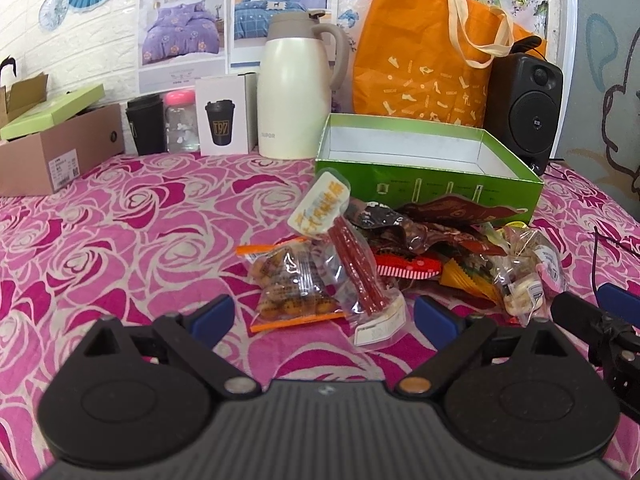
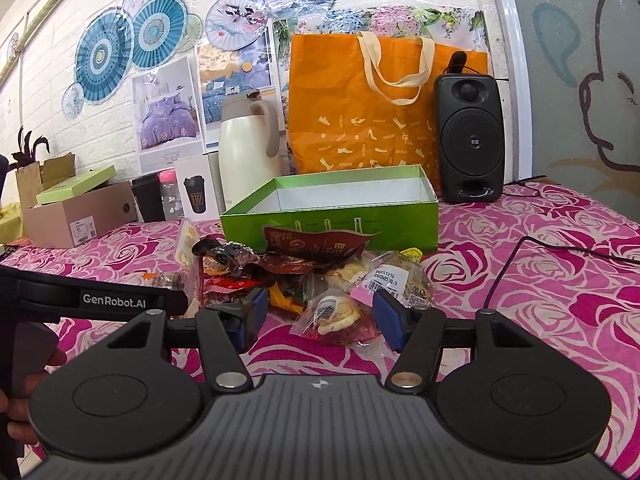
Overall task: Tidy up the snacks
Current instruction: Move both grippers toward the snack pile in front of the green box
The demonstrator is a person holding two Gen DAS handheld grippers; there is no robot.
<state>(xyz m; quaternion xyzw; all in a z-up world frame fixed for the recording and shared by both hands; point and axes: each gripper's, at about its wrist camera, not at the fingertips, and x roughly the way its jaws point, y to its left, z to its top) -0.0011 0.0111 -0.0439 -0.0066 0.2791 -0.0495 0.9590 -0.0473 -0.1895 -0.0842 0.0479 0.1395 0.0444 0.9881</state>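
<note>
A pile of wrapped snacks (image 1: 424,248) lies on the pink rose cloth in front of an open green box (image 1: 428,172), whose white inside looks empty. My left gripper (image 1: 322,316) is open, with a clear bag of brown nuts (image 1: 290,284) and a red-stick packet (image 1: 360,276) between and just beyond its blue fingertips. In the right wrist view the pile (image 2: 304,264) lies before the green box (image 2: 332,216). My right gripper (image 2: 320,320) is open around a clear packet of pale snacks (image 2: 336,316), not closed on it.
Behind the box stand an orange tote bag (image 2: 360,112), a black speaker (image 2: 470,136) and a cream thermos jug (image 1: 294,92). Cups, a bottle and a cardboard box (image 1: 56,152) sit at the back left. A black cable (image 2: 516,256) runs over the cloth at right.
</note>
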